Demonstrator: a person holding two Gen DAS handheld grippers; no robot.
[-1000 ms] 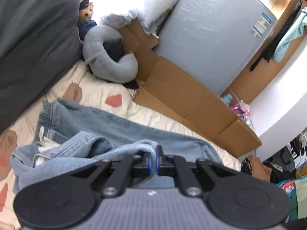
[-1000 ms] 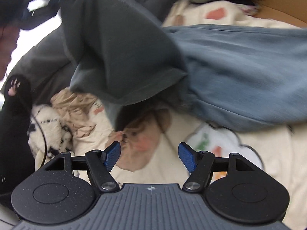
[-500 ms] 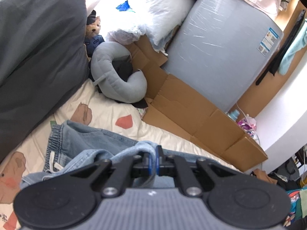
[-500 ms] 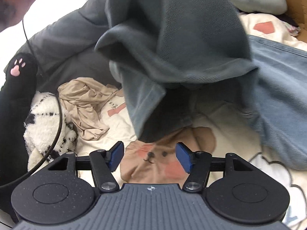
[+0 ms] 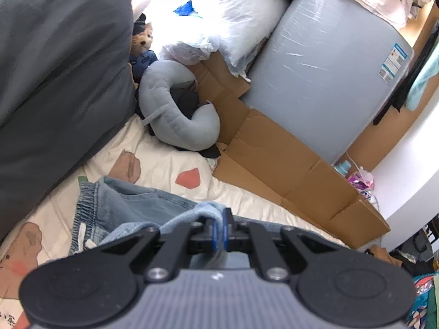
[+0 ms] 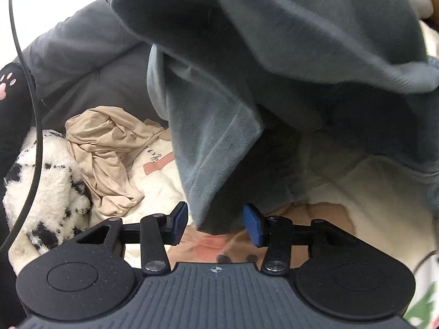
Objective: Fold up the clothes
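Pinching jeans [image 5: 129, 208], left gripper [image 5: 221, 229] clamped; right gripper [image 6: 216, 223] closing around grey-blue garment [image 6: 208, 148] corner; labels unreadable.

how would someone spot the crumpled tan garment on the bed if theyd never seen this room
Start in the right wrist view at the cream printed bedsheet. Go to its left side, between the black-and-white fluffy plush and the hanging blue-grey garment. The tan garment lies there in a wrinkled heap, the only thin, smooth, beige cloth; its neighbours are furry or thick and grey.
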